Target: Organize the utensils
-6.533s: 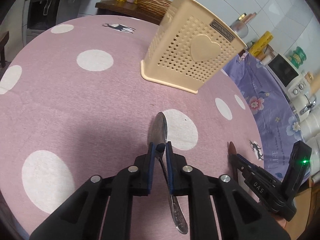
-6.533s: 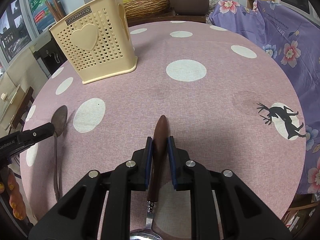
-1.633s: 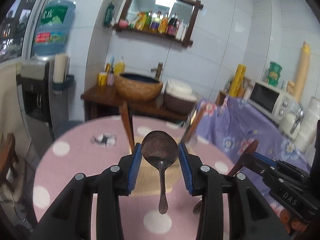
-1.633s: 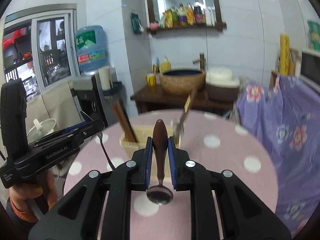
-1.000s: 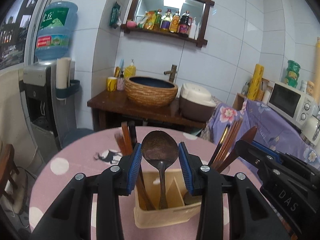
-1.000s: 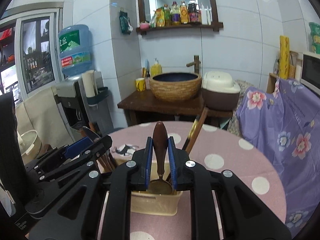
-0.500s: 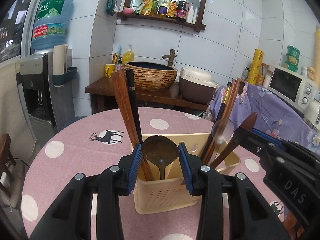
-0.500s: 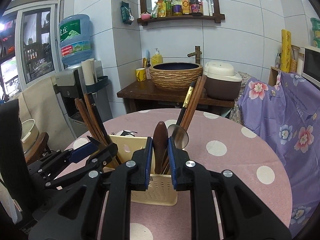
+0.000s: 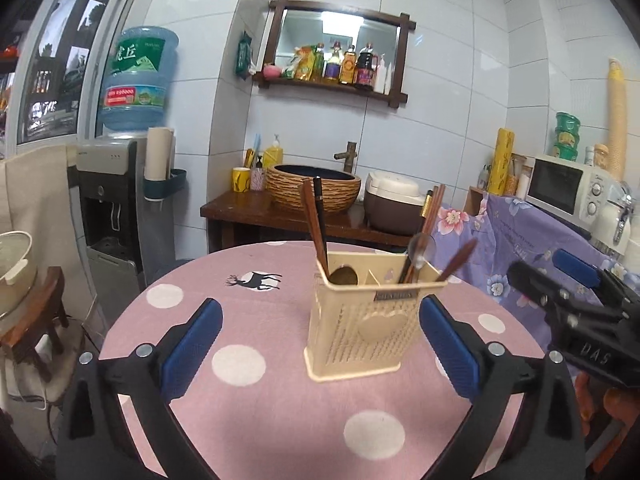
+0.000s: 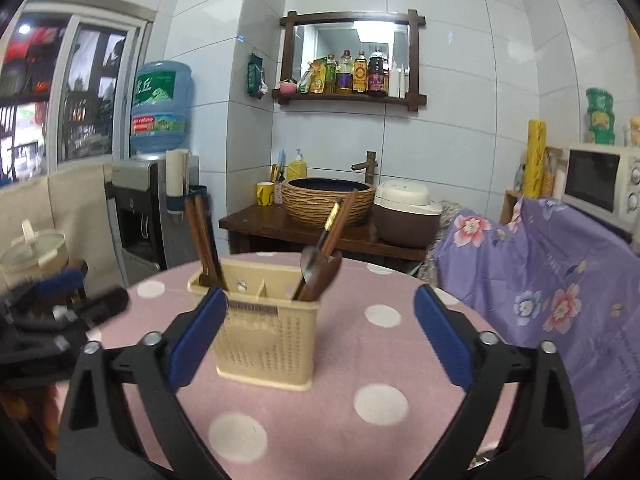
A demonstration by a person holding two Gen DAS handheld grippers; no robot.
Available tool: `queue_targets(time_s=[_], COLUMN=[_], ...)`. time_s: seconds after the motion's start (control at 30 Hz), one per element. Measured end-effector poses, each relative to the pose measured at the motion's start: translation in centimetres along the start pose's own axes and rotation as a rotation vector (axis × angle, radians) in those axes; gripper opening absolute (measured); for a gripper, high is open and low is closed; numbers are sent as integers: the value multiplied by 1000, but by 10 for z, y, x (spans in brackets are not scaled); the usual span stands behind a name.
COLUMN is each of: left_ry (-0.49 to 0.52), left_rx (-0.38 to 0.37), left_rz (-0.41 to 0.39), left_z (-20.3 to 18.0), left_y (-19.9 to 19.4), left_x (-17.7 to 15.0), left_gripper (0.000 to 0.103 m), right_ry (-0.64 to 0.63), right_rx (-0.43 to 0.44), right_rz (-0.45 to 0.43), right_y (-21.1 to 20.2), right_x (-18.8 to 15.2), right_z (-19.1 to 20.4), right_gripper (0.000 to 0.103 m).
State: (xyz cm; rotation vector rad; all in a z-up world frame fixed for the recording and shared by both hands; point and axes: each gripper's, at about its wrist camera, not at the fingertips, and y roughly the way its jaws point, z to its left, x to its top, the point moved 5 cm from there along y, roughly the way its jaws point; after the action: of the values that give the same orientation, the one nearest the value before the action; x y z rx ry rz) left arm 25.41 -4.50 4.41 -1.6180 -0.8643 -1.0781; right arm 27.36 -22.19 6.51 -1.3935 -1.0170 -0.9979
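left gripper (image 9: 320, 332) jaws apart | right gripper (image 10: 316, 330) jaws apart | caddy (image 9: 360, 328) heart: left-only

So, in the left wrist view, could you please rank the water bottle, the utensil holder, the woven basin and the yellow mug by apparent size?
1. Utensil holder, though it sits nearest the camera.
2. Water bottle.
3. Woven basin.
4. Yellow mug, plainly smallest.

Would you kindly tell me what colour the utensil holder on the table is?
The utensil holder is pale cream-yellow plastic with perforated walls, clearest in the left wrist view.
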Motion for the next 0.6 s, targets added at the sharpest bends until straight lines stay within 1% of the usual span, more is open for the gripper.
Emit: queue_targets(time_s=[0.1, 0.17, 0.23, 0.33, 0.4, 0.5, 0.6], left_ry=[6, -3, -26, -55, -39, 10, 13], left_rx=[19, 44, 63, 83, 93, 133, 121], left_rz=[8, 17, -1, -24, -53, -79, -107], left_z=[8, 14, 19, 20, 13, 1, -6], left_y=[-25, -40, -61, -88, -106, -126, -145], left_x=[-24, -40, -55, -69, -75, -81, -86], left_gripper=[98, 98, 98, 98, 98, 98, 98], right_ry=[-8, 15, 43, 82, 95, 84, 70], right_rx=[-15, -5, -6, -3, -5, -19, -19], right_rz=[14, 53, 82, 91, 80, 39, -14], right_y=[-28, -45, -63, -90, -113, -149, -182], right_x=[-33, -61, -85, -113, -125, -137, -139], right_z=[-1, -3, -6, -6, -2, 6, 14], right_gripper=[97, 97, 97, 97, 97, 97, 97])
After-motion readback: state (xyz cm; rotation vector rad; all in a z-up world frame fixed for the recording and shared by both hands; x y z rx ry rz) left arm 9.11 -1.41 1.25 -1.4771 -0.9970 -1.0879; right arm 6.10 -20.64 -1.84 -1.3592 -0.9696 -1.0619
